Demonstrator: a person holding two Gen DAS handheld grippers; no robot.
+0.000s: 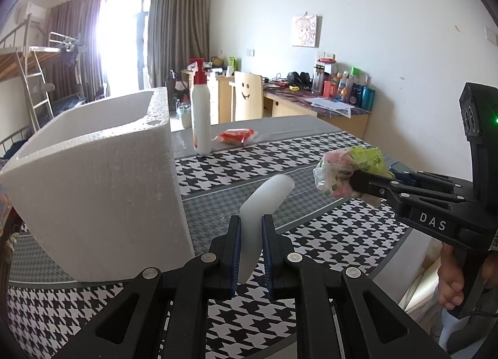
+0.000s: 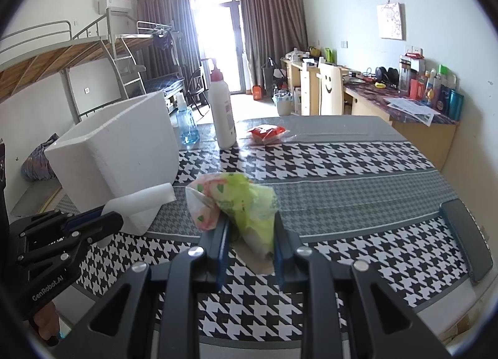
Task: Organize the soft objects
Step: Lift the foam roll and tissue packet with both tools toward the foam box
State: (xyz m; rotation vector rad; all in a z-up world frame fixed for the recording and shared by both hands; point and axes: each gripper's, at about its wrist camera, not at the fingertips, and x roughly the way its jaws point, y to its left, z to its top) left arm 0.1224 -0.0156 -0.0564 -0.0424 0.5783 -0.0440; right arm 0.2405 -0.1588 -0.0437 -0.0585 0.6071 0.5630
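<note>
Left tongs (image 1: pixel 251 234) squeezed on one white foam sheet (image 1: pixel 264 203), held up over table, beside foam box. Right tongs (image 2: pixel 251 228) squeezed on one green and pink crinkly bag (image 2: pixel 236 200), also up off table. One white foam box (image 1: pixel 93 188). One white pump bottle (image 1: pixel 200 110), one red packet (image 1: pixel 236 136) near it. One blue bottle (image 2: pixel 186 125). Table (image 1: pixel 311 156) has black and white checked cloth. Room: bunk bed, brown curtains, bright window, messy desk.
</note>
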